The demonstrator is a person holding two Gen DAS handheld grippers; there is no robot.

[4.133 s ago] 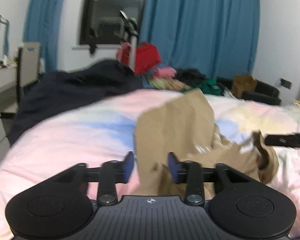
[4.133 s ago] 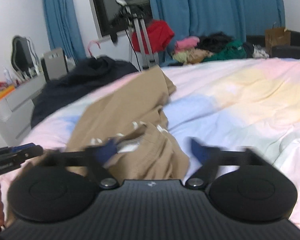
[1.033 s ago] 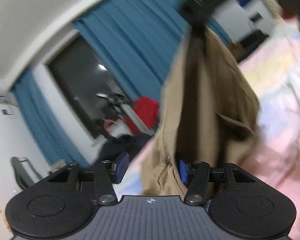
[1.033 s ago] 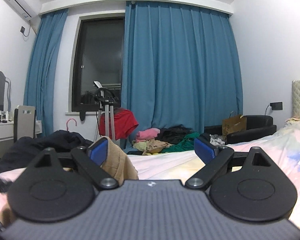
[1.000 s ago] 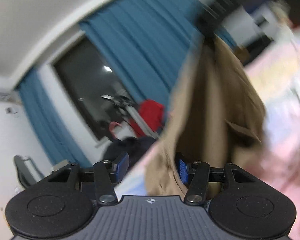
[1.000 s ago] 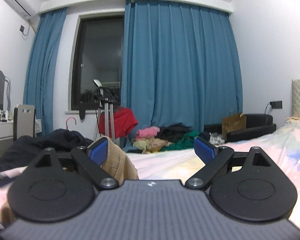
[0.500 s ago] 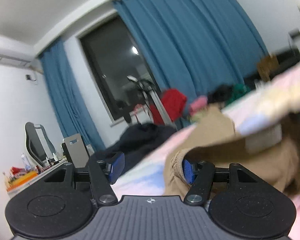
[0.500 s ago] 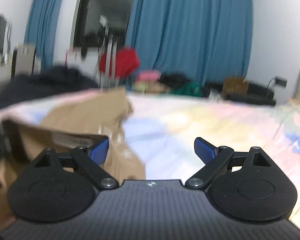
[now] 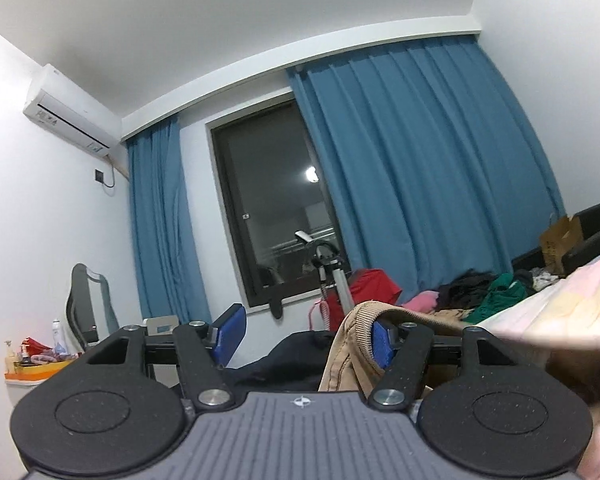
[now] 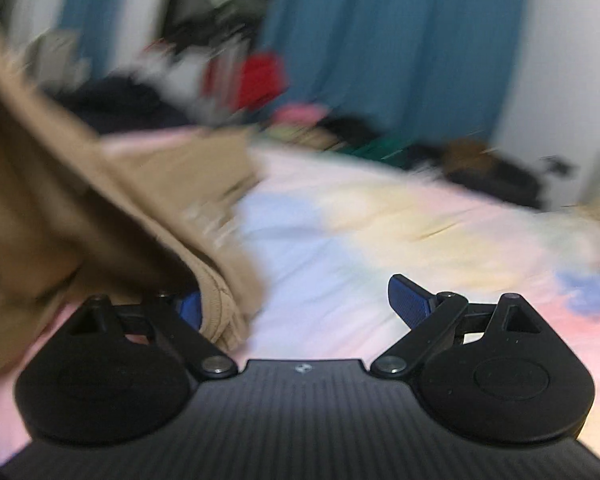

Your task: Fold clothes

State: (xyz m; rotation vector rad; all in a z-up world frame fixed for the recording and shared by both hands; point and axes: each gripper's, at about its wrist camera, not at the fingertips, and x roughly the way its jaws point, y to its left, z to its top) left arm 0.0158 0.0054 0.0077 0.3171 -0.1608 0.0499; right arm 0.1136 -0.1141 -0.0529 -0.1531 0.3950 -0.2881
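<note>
My left hand-held gripper (image 9: 306, 336) is opening, tan garment (image 9: 350, 354) draped on one finger; right hand-held gripper (image 10: 294, 302) released. Shake hem free before regrasping.

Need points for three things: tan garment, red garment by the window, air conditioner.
tan garment (image 9: 360, 320), left wrist view, ribbed hem draped over the blue pad.
red garment (image 9: 374, 286), left wrist view, middle of the cloth behind the metal stand.
air conditioner (image 9: 66, 114), left wrist view, front face of the wall unit.
</note>
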